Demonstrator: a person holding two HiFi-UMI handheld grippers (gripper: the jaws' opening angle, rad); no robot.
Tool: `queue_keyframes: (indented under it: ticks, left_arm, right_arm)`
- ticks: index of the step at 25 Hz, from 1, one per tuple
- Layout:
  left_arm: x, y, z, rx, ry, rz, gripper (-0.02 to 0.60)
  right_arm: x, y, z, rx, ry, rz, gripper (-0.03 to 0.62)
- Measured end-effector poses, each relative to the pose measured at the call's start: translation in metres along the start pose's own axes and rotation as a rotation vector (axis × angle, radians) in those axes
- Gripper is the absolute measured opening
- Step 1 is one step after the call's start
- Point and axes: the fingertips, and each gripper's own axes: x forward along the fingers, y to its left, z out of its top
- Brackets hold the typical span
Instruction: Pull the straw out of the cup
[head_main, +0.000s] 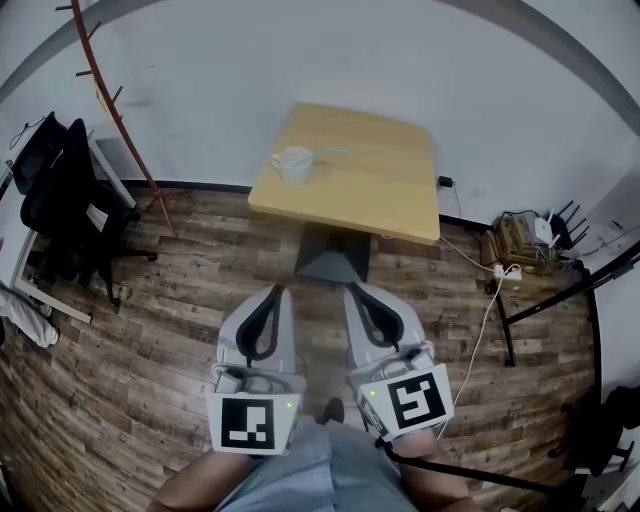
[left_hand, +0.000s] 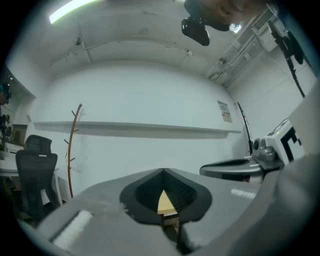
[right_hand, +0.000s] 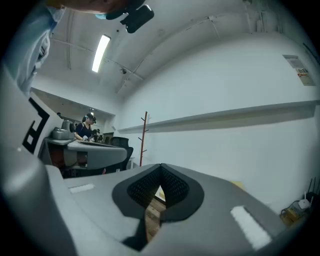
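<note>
A white cup (head_main: 293, 163) stands near the left edge of a light wooden table (head_main: 380, 185) by the wall. A pale straw (head_main: 328, 153) leans out of it to the right. Both grippers are held low near the person's lap, well short of the table and pointing level toward it. My left gripper (head_main: 276, 290) is shut with nothing in it, and my right gripper (head_main: 351, 289) beside it is shut and empty too. In the left gripper view the closed jaws frame a sliver of the table (left_hand: 165, 202). The cup is hidden in both gripper views.
A red-brown coat rack (head_main: 110, 95) and a black office chair (head_main: 62, 200) stand at the left. Cables, a power strip and a router (head_main: 520, 240) lie by the wall at the right, near a black desk frame (head_main: 555, 295). A person (right_hand: 89, 125) sits far off.
</note>
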Motion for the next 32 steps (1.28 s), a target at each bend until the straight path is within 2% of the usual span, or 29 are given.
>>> queue_keyframes:
  ticks: [12,17,22,27,32]
  left_arm:
    - [0.007,-0.023,-0.002,-0.005,-0.011,0.03,0.008]
    - [0.015,-0.038,-0.003,0.011,-0.01,0.05,0.008]
    - [0.018,-0.048,-0.011,0.0,0.009,0.085,0.008]
    - [0.022,-0.048,-0.022,0.052,0.052,0.102,0.008]
    - [0.039,-0.039,-0.037,0.01,0.089,0.114,0.008]
  right_arm:
    - [-0.014,-0.016,-0.004,0.026,-0.016,0.051,0.006]
    - [-0.02,-0.033,-0.003,0.036,-0.059,0.086,0.006]
    - [-0.022,-0.039,-0.015,0.062,-0.022,0.121,0.007]
    - [-0.016,-0.052,-0.029,0.079,-0.008,0.122,0.008]
    - [0.003,-0.066,-0.046,0.117,0.037,0.114,0.007]
